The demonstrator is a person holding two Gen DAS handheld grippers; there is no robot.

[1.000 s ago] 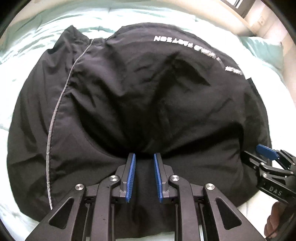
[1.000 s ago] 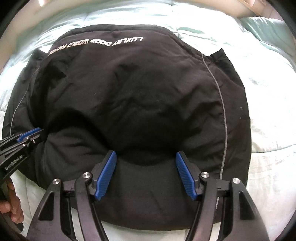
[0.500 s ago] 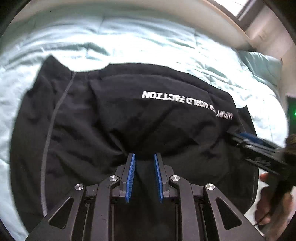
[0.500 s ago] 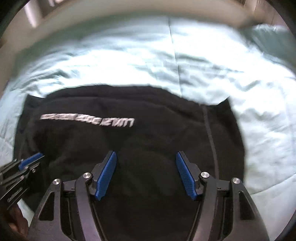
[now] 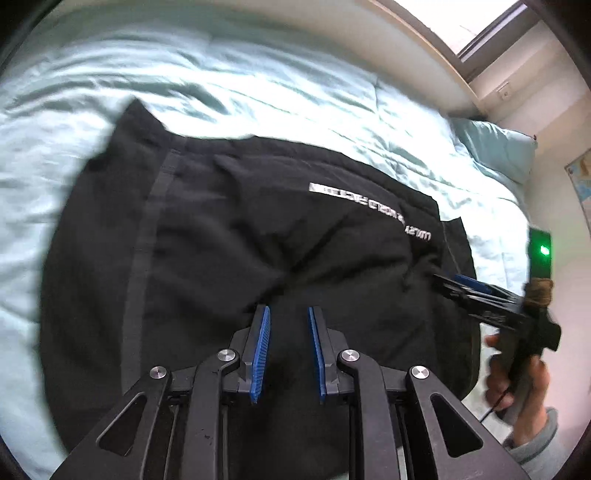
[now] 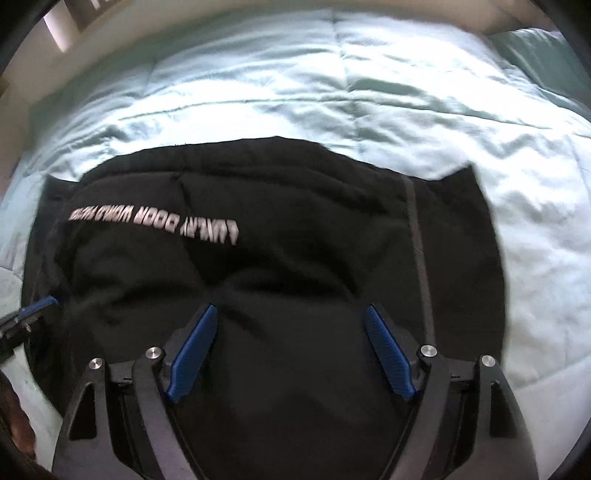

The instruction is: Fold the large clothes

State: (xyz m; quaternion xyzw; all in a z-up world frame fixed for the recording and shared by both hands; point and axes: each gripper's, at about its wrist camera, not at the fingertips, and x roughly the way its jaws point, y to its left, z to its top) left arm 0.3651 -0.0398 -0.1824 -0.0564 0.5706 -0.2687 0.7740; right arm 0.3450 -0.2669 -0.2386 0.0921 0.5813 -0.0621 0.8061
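A black garment [image 5: 229, 258] lies spread on a pale green quilt [image 5: 258, 92] that covers a bed. In the left wrist view it fills the centre and runs off the picture at 6 o'clock. White lettering [image 5: 369, 205] crosses it toward 2 o'clock. A grey stripe [image 5: 144, 266] runs down it at 9 o'clock.

Left gripper [image 5: 286, 314]: it enters from 6 o'clock, above the garment. The blue pads [image 5: 260, 354] stand a narrow gap apart. Dark cloth shows in the gap; whether the pads clamp it cannot be told, as the picture is blurred and all is black there.

Right gripper [image 6: 291, 314]: it enters its own view from 6 o'clock, above the garment [image 6: 295, 258]. The jaws are opening and stand wide. The pads [image 6: 192, 347] press on nothing; the cloth lies beneath and between them, not pinched.

In the right wrist view the lettering [image 6: 155, 219] sits at 10 o'clock and reads upside down. The stripe [image 6: 417, 258] runs at 3 o'clock. The quilt [image 6: 332, 92] fills 12 o'clock.

In the left wrist view the right gripper [image 5: 447, 282] appears at 3 o'clock, its tips over the garment's edge. A hand [image 5: 517, 384] with a grey sleeve [image 5: 535, 446] holds its grip at 4 o'clock. A pillow [image 5: 498, 147] lies at 2 o'clock. A window [image 5: 480, 29] is at 1 o'clock. A green light [image 5: 543, 251] glows at 3 o'clock.

In the right wrist view the left gripper's tip [image 6: 37, 308] shows at 9 o'clock, at the garment's edge.
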